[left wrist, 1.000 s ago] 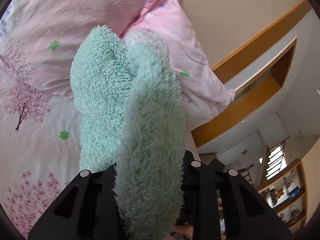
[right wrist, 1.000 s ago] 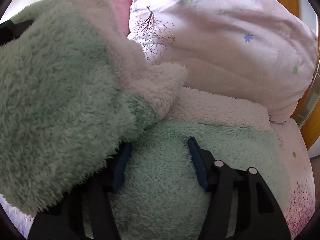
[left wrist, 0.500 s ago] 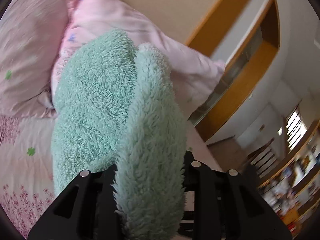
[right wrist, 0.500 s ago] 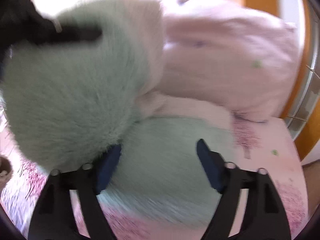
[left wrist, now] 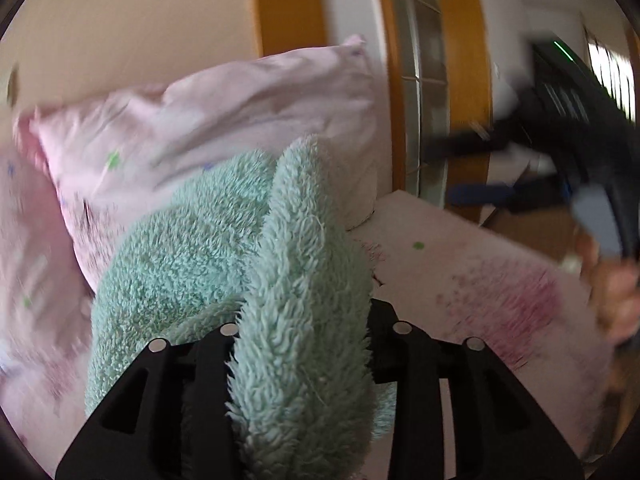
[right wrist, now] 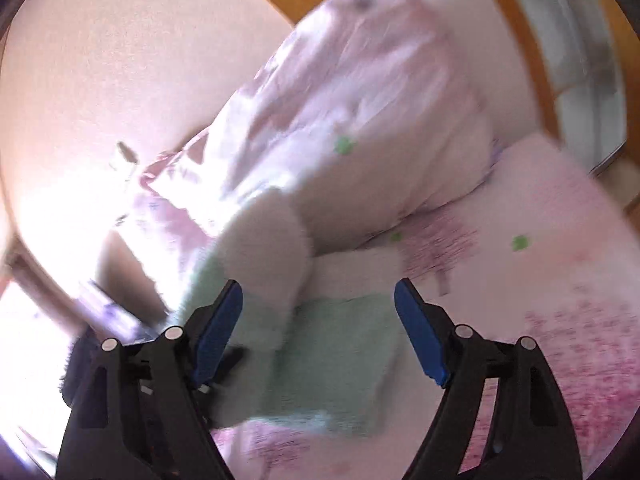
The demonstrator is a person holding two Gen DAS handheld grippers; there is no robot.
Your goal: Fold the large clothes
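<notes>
A fluffy mint-green fleece garment (left wrist: 224,280) with a cream part fills the left wrist view. My left gripper (left wrist: 304,344) is shut on a thick fold of it, and the fabric hides the fingertips. In the right wrist view the garment (right wrist: 332,344) lies folded on the pink bed sheet (right wrist: 560,300), with a cream fold (right wrist: 268,248) rising at its left. My right gripper (right wrist: 318,312) is open and empty just above it, blue pads wide apart. The right gripper also shows blurred at the right of the left wrist view (left wrist: 552,192).
A large pink flowered pillow (left wrist: 224,120) leans against the beige wall behind the garment; it also shows in the right wrist view (right wrist: 360,112). A wooden door frame (left wrist: 460,80) with glass stands right of the bed. The bed edge (left wrist: 500,240) runs at the right.
My right gripper has pulled back off the garment and now hangs open above it. My left gripper has swung right with its fold, bringing the door frame and the right gripper into view.
</notes>
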